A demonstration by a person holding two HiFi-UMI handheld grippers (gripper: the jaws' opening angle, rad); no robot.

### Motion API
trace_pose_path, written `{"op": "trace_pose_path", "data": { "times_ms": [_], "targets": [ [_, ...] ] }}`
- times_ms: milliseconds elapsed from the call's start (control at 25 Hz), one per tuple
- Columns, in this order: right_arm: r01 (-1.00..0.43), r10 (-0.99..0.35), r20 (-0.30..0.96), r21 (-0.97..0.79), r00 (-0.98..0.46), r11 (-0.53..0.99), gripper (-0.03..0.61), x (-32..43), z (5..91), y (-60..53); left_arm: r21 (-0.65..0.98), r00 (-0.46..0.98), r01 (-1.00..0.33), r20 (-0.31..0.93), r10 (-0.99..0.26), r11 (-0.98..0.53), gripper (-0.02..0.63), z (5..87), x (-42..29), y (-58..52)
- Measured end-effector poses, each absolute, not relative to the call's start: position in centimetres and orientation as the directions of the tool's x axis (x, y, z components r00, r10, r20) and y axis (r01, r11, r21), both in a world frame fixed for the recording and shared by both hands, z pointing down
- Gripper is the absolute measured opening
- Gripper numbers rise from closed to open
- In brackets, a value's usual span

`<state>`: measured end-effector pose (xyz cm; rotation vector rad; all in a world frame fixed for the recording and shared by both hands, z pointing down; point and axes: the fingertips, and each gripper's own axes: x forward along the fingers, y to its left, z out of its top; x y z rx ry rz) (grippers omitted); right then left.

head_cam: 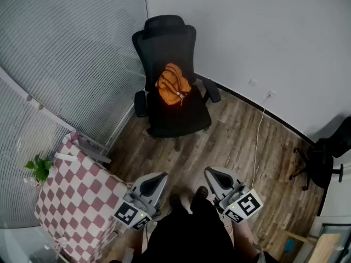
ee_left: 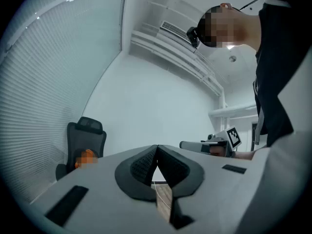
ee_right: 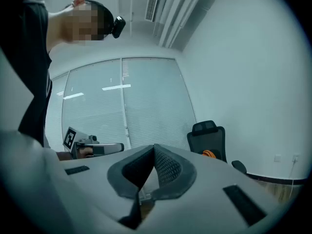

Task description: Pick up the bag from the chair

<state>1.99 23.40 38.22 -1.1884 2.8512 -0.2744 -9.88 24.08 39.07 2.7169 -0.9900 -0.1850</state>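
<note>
An orange bag lies on the seat of a black office chair by the far wall. The same bag shows small at the left in the left gripper view, and as an orange bag on the chair in the right gripper view. My left gripper and right gripper are held low near my body, well short of the chair. Both are shut, jaw tips touching, with nothing between them. Each gripper view shows the other gripper: the right gripper and the left gripper.
A table with a red-and-white checked cloth stands at my left, with a small green plant at its edge. A second dark chair is at the right. A white cable runs across the wood floor. Blinds cover the left wall.
</note>
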Motion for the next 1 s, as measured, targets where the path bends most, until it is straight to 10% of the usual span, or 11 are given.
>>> {"op": "trace_pose_path", "data": {
  "times_ms": [1000],
  "targets": [
    [-0.735, -0.766, -0.017, -0.267, -0.642, 0.623, 0.018, 3.3, 38.3, 22.1, 0.303, 0.739, -0.637, -0.019, -0.673, -0.708, 0.032, 40.1, -10.8, 22.7]
  ]
}}
